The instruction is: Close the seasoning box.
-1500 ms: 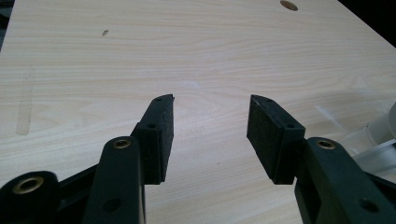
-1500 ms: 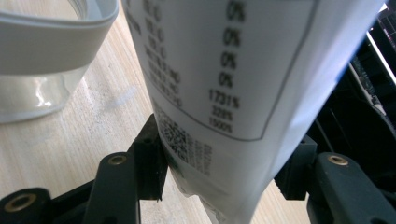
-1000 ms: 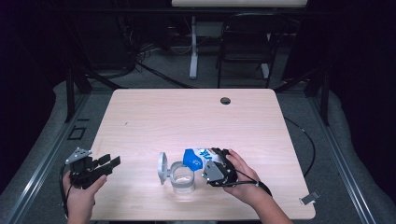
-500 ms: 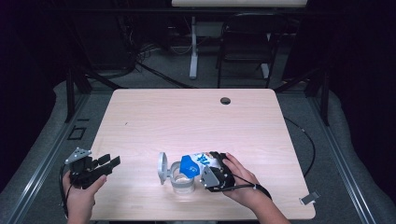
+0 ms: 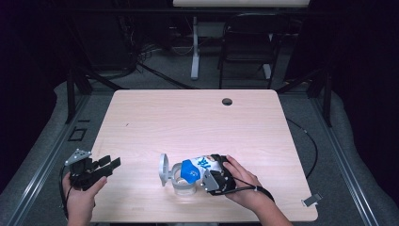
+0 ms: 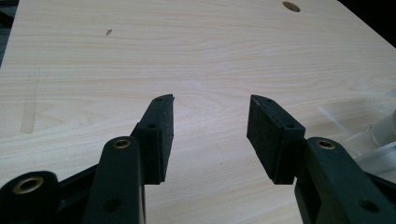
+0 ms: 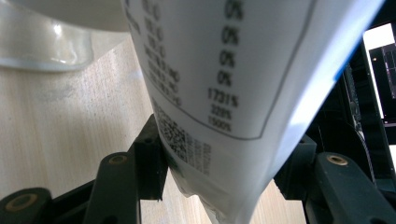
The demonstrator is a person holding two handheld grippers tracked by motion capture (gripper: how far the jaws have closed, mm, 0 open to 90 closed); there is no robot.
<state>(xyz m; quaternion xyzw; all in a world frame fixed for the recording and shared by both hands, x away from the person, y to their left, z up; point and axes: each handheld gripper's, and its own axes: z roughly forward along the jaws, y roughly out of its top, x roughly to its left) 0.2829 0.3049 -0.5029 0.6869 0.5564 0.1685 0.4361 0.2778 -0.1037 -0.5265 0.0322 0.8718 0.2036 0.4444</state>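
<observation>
1. The right gripper [image 5: 212, 175] sits near the front edge of the table [image 5: 188, 117], a little right of centre, with the person's right hand [image 5: 240, 181] wrapped round it from the near right and the forearm running off toward the bottom edge.
2. Its jaws are clamped on a white and blue pouch [image 5: 195, 168], which is tipped over to the left so that its blue end leans above the mouth of a clear glass jar [image 5: 181, 181].
3. In the right gripper view the pouch [image 7: 219, 93] is pinched at its lower end between the two black pads, its printed panel facing the camera, and the jar [image 7: 46, 42] stands on the wood to the far left.
4. The jar's hinged lid [image 5: 163, 169] stands open and upright on the jar's left side.
5. The left gripper [image 5: 104, 167] is held at the near left corner of the table, well apart from the jar, gripped by the left hand [image 5: 80, 197], which rises from the bottom edge.
6. In the left gripper view the left gripper [image 6: 210, 126] has its jaws spread wide with nothing between them, bare wood below.
</observation>
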